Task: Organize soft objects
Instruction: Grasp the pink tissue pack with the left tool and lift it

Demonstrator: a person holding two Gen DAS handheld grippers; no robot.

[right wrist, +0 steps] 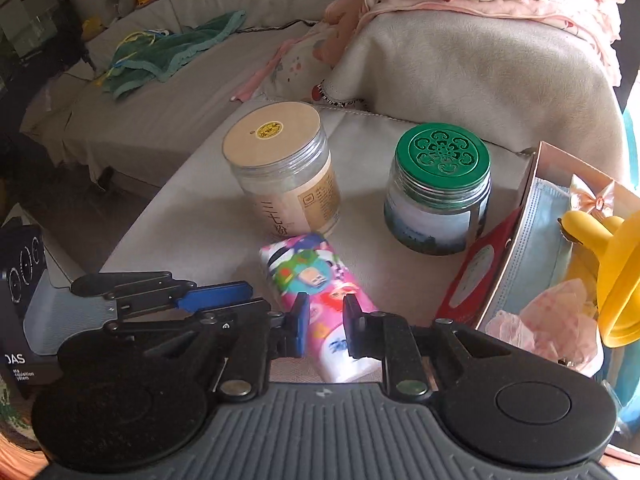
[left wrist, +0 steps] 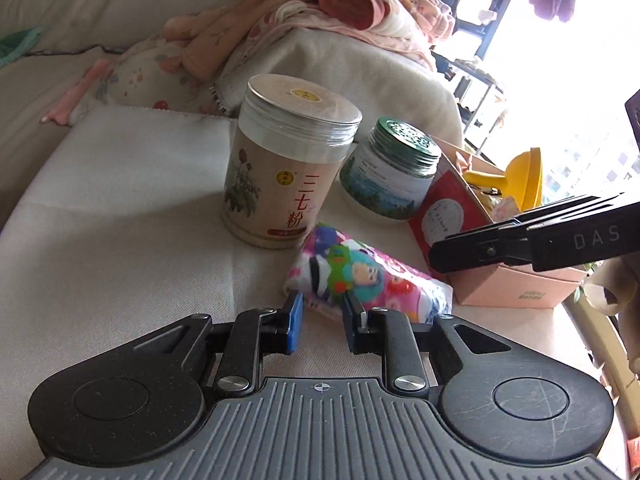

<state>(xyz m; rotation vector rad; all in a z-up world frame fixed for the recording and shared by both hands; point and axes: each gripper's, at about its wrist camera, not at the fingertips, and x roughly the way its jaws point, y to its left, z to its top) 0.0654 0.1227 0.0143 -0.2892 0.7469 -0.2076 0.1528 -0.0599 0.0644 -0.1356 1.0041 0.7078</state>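
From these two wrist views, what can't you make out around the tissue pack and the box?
- Tissue pack, right wrist view: near end hidden behind the right gripper; contact unclear.
- Pink box, left wrist view: contents blocked by the other gripper's black fingers.
- Green-lidded jar: label print too small.

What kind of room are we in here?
Most likely a home living room. A long grey sofa runs along the back with a green towel on it, pink bedding is heaped on an armrest, and household jars stand on a cushioned surface.
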